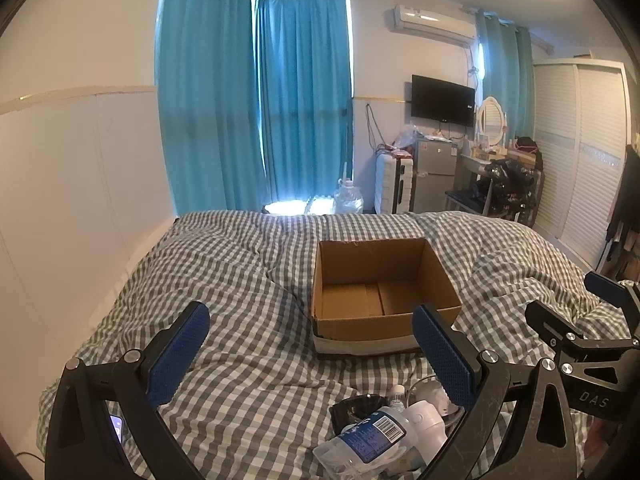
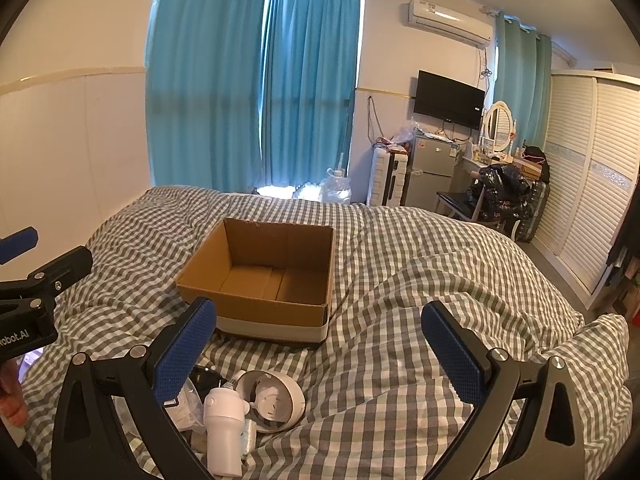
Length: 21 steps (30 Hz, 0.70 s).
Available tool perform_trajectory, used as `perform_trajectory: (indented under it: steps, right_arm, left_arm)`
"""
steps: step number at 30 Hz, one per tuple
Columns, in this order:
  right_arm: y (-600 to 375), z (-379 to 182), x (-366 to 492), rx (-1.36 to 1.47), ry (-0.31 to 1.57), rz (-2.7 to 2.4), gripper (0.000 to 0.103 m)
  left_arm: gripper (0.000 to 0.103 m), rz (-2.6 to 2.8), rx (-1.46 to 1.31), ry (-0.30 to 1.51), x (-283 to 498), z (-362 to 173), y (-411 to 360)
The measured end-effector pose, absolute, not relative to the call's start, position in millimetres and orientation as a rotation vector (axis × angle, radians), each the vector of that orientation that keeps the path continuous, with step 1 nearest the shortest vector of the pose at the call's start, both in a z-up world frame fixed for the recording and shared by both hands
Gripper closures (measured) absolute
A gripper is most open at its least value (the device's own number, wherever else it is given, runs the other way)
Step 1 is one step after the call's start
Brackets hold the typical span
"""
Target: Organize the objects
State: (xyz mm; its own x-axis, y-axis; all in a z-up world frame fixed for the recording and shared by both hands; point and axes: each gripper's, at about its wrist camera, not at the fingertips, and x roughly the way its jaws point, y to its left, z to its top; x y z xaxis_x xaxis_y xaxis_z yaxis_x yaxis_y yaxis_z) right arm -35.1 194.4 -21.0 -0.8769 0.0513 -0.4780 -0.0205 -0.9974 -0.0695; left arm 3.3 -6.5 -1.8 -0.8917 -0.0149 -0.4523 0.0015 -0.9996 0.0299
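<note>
An open cardboard box [image 1: 380, 292] [image 2: 264, 272] with nothing in it sits on the checked bedcover. Near me lies a small heap: a crushed clear bottle with a blue label [image 1: 364, 440], a white cylindrical device [image 2: 224, 428] [image 1: 424, 420], a round white dish-like part [image 2: 276, 400], a black item [image 1: 356, 404] and a tiny vial [image 1: 397, 394]. My left gripper [image 1: 312, 356] hovers open above the heap's left side, nothing between its blue pads. My right gripper [image 2: 320, 356] is open too, over the quilt right of the heap. Each gripper shows at the edge of the other's view.
The grey-and-white checked quilt [image 2: 400, 264] is rumpled into folds right of the box. A white wall runs along the bed's left side. Beyond the foot stand blue curtains, a water jug [image 1: 347, 198], a suitcase, a small fridge, a dressing table and a slatted wardrobe [image 2: 592, 184].
</note>
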Motion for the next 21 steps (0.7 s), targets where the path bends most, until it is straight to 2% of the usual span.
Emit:
perform_trajectory:
  steps: [21]
  right_arm:
    - [191.5, -13.4, -31.2, -0.762, -0.089, 3.040, 0.000]
  left_arm:
    - [0.000, -3.079, 0.701, -0.007, 10.7, 7.4, -11.2]
